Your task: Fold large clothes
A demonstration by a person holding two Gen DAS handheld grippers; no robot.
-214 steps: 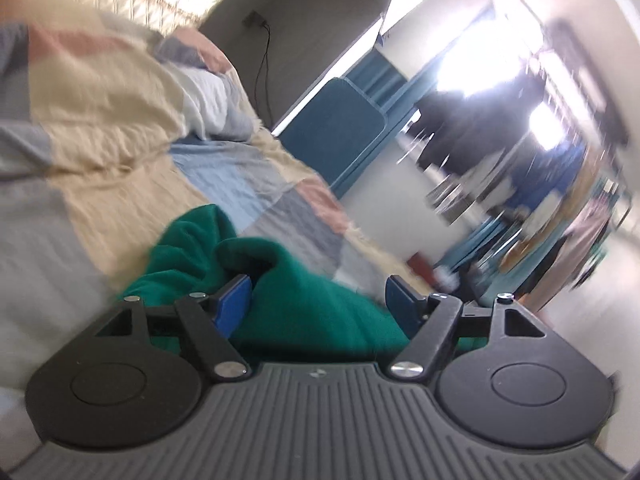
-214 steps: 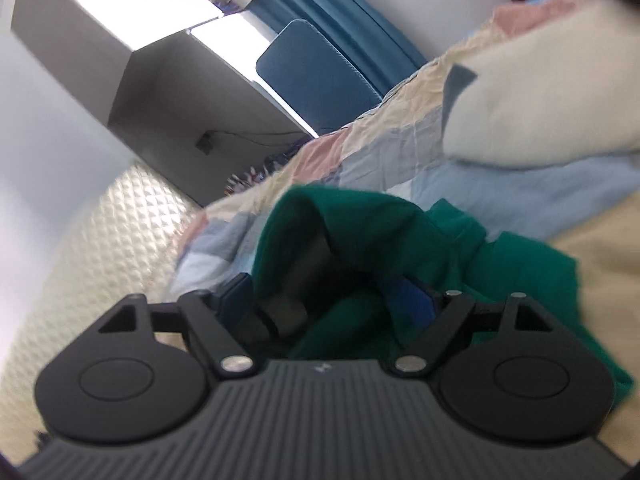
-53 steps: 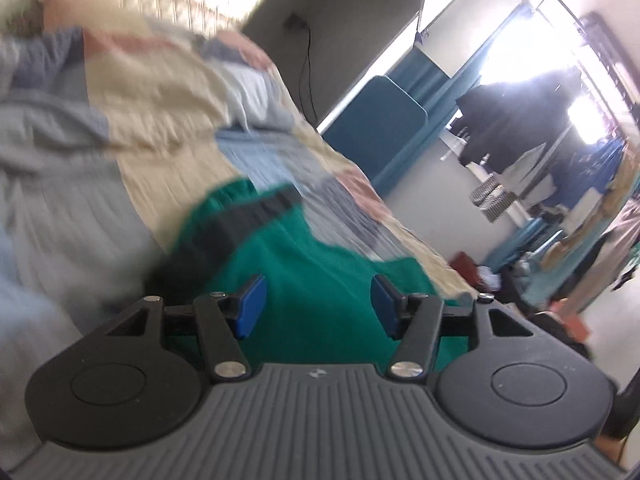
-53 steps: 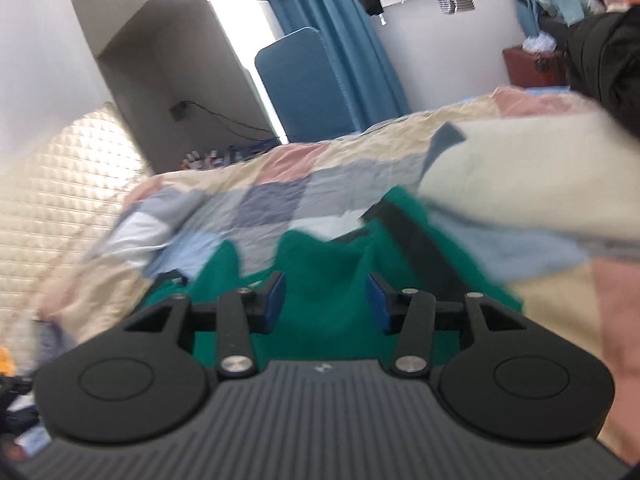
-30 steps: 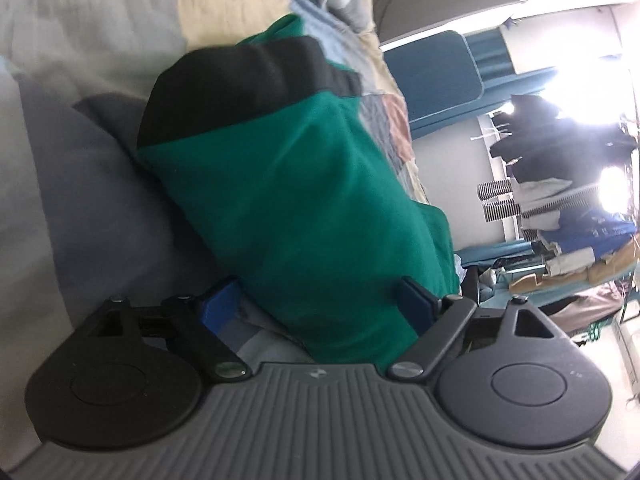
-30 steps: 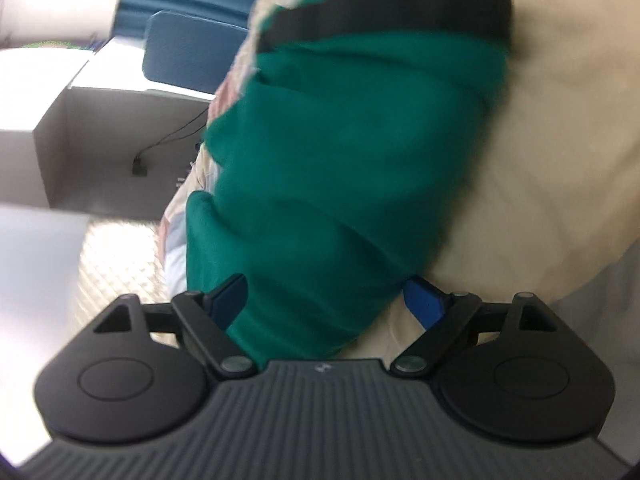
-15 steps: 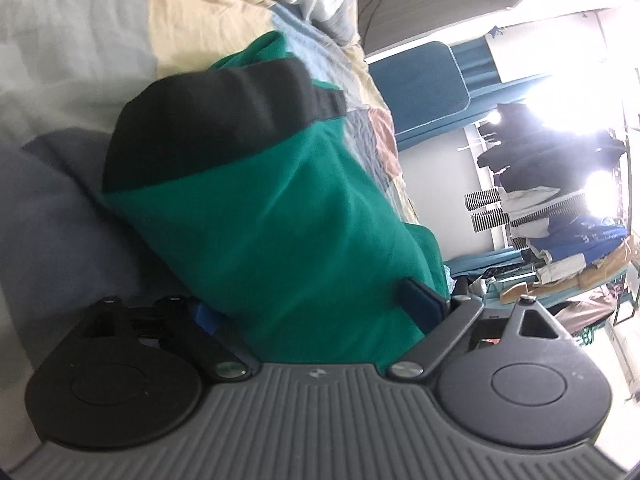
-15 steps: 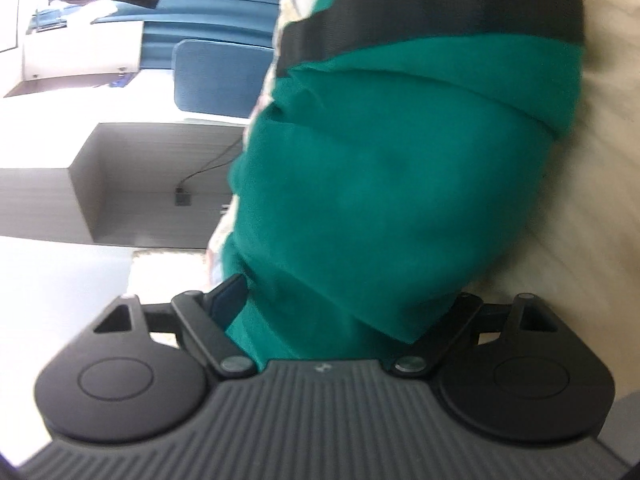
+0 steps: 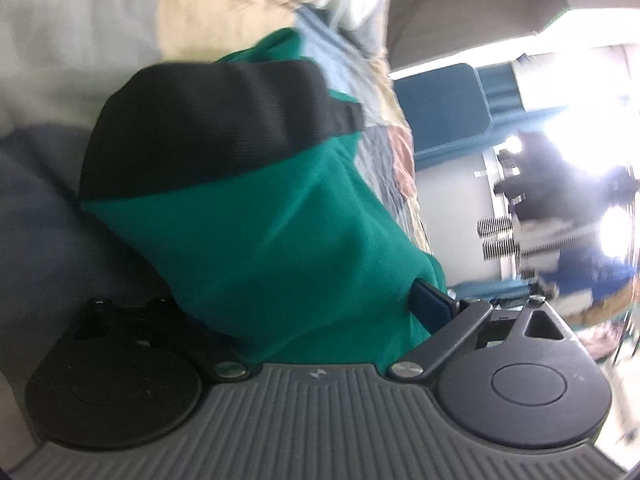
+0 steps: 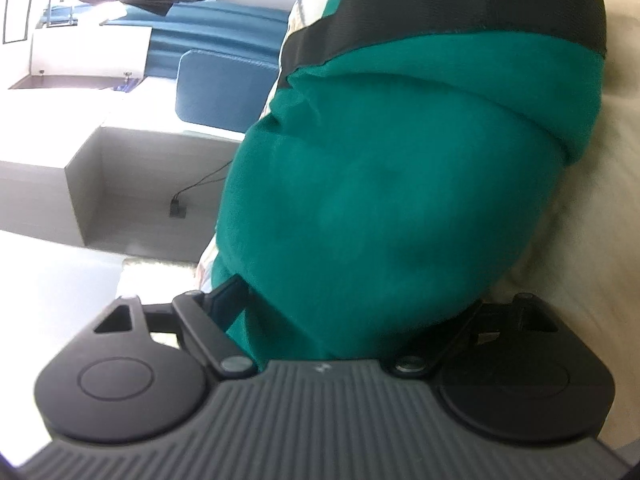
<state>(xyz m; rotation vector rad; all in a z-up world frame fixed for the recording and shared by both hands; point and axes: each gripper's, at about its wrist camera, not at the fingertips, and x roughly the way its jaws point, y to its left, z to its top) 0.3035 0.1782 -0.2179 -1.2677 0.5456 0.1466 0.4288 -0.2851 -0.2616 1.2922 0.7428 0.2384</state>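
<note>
A green garment (image 9: 260, 232) with a black band (image 9: 208, 120) lies folded into a thick bundle on a patchwork quilt (image 9: 48, 40). My left gripper (image 9: 296, 308) has its jaws spread wide around the bundle's near end; only its right blue pad (image 9: 430, 304) shows, the left one is hidden under the cloth. In the right wrist view the same green garment (image 10: 380, 200) with its black band (image 10: 460, 12) fills the space between the wide-spread jaws of my right gripper (image 10: 352, 300). Its left pad (image 10: 230, 296) shows; the right one is hidden.
The cream and grey quilt (image 10: 592, 220) lies under the bundle. A blue padded headboard or chair (image 9: 444, 108) and blue curtains stand beyond the bed. Dark clothes (image 9: 560, 184) hang near a bright window. A grey cabinet (image 10: 120, 184) with a wall socket is at the left.
Both grippers turned sideways and moved in around the ends of the folded bundle over the last second, sliding deeper so one pad of each is now hidden by cloth.
</note>
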